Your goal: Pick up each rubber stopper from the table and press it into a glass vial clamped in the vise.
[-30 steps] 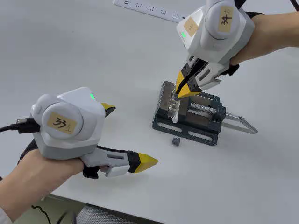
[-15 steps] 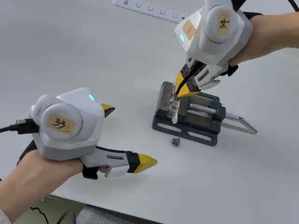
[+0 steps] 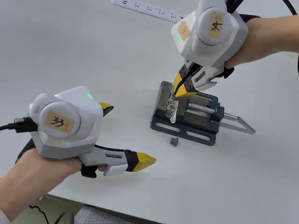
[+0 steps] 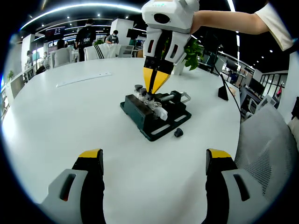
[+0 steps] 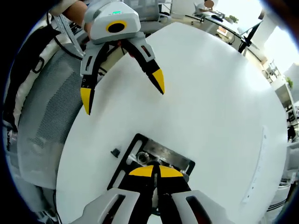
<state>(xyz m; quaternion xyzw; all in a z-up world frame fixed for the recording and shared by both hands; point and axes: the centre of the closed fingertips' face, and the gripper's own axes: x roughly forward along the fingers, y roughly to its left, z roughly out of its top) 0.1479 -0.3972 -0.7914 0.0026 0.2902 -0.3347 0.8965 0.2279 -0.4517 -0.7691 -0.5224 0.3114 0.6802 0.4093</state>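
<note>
A black vise (image 3: 205, 122) stands on the white table, clamping a clear glass vial (image 3: 171, 110) at its left end. One small dark rubber stopper (image 3: 174, 142) lies on the table just in front of the vise. My right gripper (image 3: 180, 91) hovers shut directly over the vial, tips pointing down, with nothing visible between them. In the right gripper view its jaws (image 5: 154, 171) are pressed together above the vial (image 5: 142, 159). My left gripper (image 3: 126, 135) is open and empty at the lower left, well away from the vise (image 4: 161, 119) and the stopper (image 4: 178, 133).
A white power strip (image 3: 145, 8) lies along the far side of the table. The vise's metal handle (image 3: 239, 123) sticks out to the right. A grey mesh chair (image 4: 268, 149) stands by the near table edge.
The right gripper has drifted slightly up and to the left above the vial, still shut. The left gripper has stayed put and open.
</note>
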